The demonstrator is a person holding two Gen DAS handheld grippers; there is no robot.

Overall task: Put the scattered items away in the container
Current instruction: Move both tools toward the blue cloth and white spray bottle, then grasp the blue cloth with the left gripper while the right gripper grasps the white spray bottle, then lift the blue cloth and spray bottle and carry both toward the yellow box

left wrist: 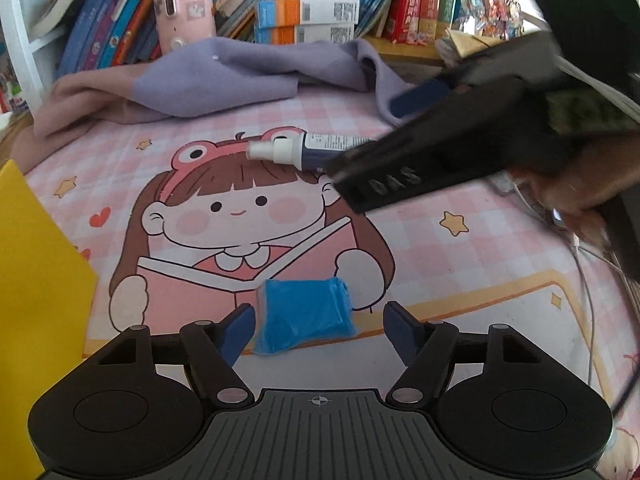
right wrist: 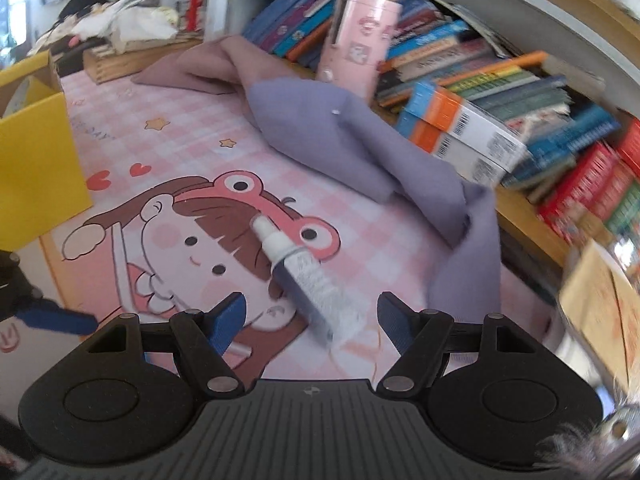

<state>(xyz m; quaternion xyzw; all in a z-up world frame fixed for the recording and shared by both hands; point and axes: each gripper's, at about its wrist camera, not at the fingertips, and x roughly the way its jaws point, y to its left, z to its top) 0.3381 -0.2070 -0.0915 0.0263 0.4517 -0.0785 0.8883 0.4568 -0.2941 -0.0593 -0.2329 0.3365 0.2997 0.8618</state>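
A blue wrapped packet [left wrist: 306,314] lies on the pink cartoon mat [left wrist: 460,264] between the open fingers of my left gripper [left wrist: 320,330]. A white-capped tube [left wrist: 308,151] lies further back on the mat; my right gripper's black body [left wrist: 452,148] hangs over its rear end. In the right wrist view the tube [right wrist: 306,278] lies just ahead of and between the open fingers of my right gripper [right wrist: 312,320]. The yellow container [left wrist: 36,292] stands at the left edge; it also shows in the right wrist view [right wrist: 38,156].
A purple and mauve cloth [left wrist: 224,76] lies crumpled at the back of the mat. Behind it stand a pink cylinder [left wrist: 184,4], orange and blue boxes [left wrist: 306,14] and rows of books [right wrist: 520,92]. White cables [left wrist: 580,256] run along the right side.
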